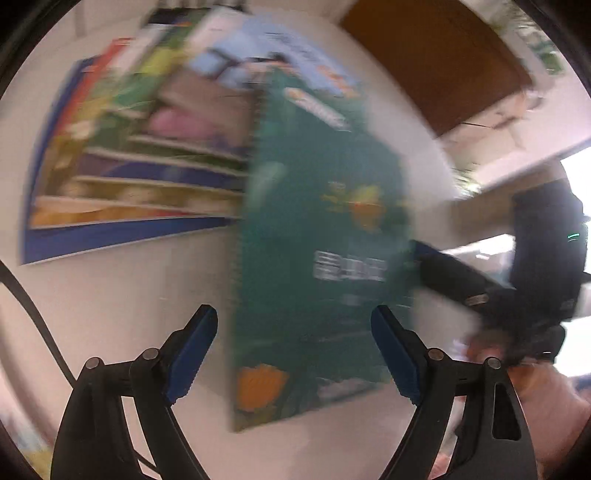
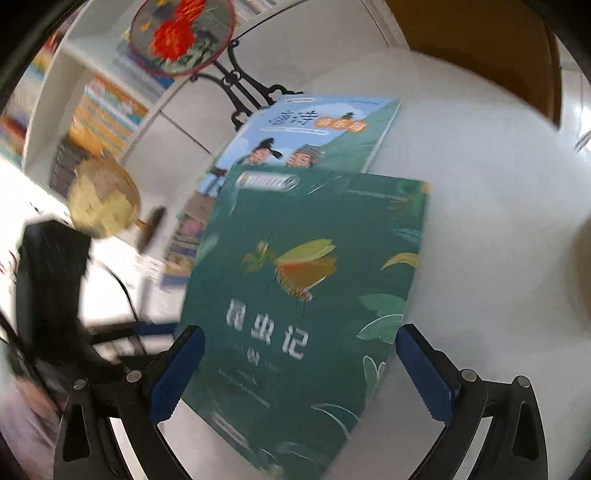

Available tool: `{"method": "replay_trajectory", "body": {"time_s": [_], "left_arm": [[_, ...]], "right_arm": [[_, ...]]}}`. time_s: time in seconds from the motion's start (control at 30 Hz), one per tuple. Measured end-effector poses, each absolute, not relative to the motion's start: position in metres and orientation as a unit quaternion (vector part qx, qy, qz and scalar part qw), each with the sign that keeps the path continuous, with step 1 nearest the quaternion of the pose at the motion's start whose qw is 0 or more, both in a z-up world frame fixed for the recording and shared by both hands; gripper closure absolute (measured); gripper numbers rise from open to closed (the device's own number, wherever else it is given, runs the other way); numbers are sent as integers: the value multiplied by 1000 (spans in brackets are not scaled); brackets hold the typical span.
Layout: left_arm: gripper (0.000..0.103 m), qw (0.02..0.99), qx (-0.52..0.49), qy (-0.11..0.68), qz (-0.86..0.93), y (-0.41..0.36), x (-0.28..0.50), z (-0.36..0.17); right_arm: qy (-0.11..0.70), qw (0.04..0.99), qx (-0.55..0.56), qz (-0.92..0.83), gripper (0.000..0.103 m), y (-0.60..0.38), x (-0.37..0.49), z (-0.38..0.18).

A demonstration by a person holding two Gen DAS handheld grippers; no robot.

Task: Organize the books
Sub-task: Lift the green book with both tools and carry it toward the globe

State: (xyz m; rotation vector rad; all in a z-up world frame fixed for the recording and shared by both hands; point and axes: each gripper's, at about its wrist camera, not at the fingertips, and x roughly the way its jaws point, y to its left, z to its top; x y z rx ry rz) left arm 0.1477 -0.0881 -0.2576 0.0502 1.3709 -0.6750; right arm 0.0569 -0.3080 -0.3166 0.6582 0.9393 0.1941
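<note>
Currently, a green book point(image 2: 306, 295) with an insect on its cover is seen lying flat on the white table point(image 2: 480, 221), its upper edge overlapping a light blue book point(image 2: 314, 129) that lies toward the far side of the surface. To the left of these two, a spread of further books point(image 1: 129, 166) with a blue-bordered cover at the bottom is seen fanned out on the same surface; their titles cannot be read because of blur. The right gripper point(image 2: 301, 369) is held over the near edge of the green book, and its blue fingers point(image 2: 177, 373) are spread wide to either side of the cover without pressing on it; nothing is gripped. The left gripper point(image 1: 295, 354) is likewise presented with its blue pads point(image 1: 194, 354) apart, the green book point(image 1: 317, 240) being seen between and beyond them; no contact with the cover is shown, and nothing is gripped. In the left wrist view, the right gripper point(image 1: 461, 280) is seen at the right edge of the green book, with a hand point(image 1: 546, 398) below it. At the far side of the table, a round embroidered fan point(image 2: 181, 33) on a black stand point(image 2: 243, 92) is seen, with a woven fan point(image 2: 105, 199) to the left and shelves of books point(image 2: 103, 110) behind. A brown chair point(image 2: 480, 48) is placed beyond the far right corner of the table.
</note>
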Motion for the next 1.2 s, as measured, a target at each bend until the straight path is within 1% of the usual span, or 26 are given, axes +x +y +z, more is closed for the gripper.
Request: {"method": "replay_trajectory", "body": {"time_s": [0.07, 0.1, 0.2, 0.3, 0.33, 0.37, 0.4, 0.43, 0.47, 0.53, 0.57, 0.6, 0.63, 0.67, 0.7, 0.73, 0.87, 0.93, 0.97, 1.0, 1.1, 1.17, 1.2], "left_arm": [[20, 735, 8, 620, -276, -80, 151, -259], [20, 733, -20, 622, -274, -75, 155, -260], [20, 728, -58, 621, -283, -72, 162, -262], [20, 730, -72, 617, -286, -76, 166, -261], [22, 729, -80, 617, -285, -77, 166, -262], [25, 729, -86, 615, -287, -77, 166, -261], [38, 731, -86, 612, -289, -77, 169, -260], [52, 733, -79, 611, -288, -77, 168, -260], [52, 748, -57, 602, -274, -77, 166, -258], [53, 765, -45, 587, -262, -80, 168, -254], [54, 771, -49, 581, -256, -74, 169, -252], [58, 776, -59, 576, -250, -65, 169, -248], [62, 778, -67, 574, -247, -60, 171, -247], [64, 777, -80, 574, -244, -53, 173, -246], [64, 774, -90, 578, -244, -47, 176, -246], [65, 769, -98, 583, -244, -41, 178, -248], [66, 766, -115, 583, -245, -28, 179, -251], [66, 768, -124, 577, -247, -26, 180, -249], [66, 772, -116, 577, -238, -26, 181, -248], [66, 775, -106, 580, -230, -26, 183, -249], [66, 766, -119, 588, -231, -24, 190, -255], [64, 763, -119, 591, -233, -24, 193, -258], [64, 765, -115, 591, -231, -23, 193, -258]], "right_arm": [[449, 824, 336, 89, 0, -309, 59, -317], [449, 820, 346, 84, 0, -311, 55, -317], [415, 822, 384, 72, 0, -315, 27, -321], [386, 828, 397, 86, 0, -312, 21, -324], [382, 829, 397, 92, 0, -310, 22, -324], [382, 830, 395, 96, 0, -307, 24, -324], [388, 831, 387, 92, 0, -303, 29, -322], [394, 831, 381, 92, 0, -300, 32, -321], [402, 829, 375, 99, 1, -295, 37, -320], [413, 828, 366, 96, 15, -291, 40, -319], [423, 827, 361, 82, 37, -291, 42, -319], [433, 822, 363, 66, 60, -292, 43, -320], [438, 809, 387, 58, 66, -298, 43, -325], [428, 795, 424, 71, 70, -304, 40, -329], [415, 787, 449, 84, 80, -309, 37, -331], [404, 783, 462, 99, 84, -311, 34, -330], [388, 785, 454, 164, 86, -294, 38, -308], [389, 794, 426, 193, 85, -272, 50, -291], [400, 799, 403, 199, 84, -261, 55, -287], [414, 807, 372, 198, 78, -249, 62, -284], [466, 827, 272, 158, 77, -226, 77, -285], [502, 814, 260, 136, 77, -226, 79, -300], [517, 803, 271, 125, 77, -231, 80, -310]]}}
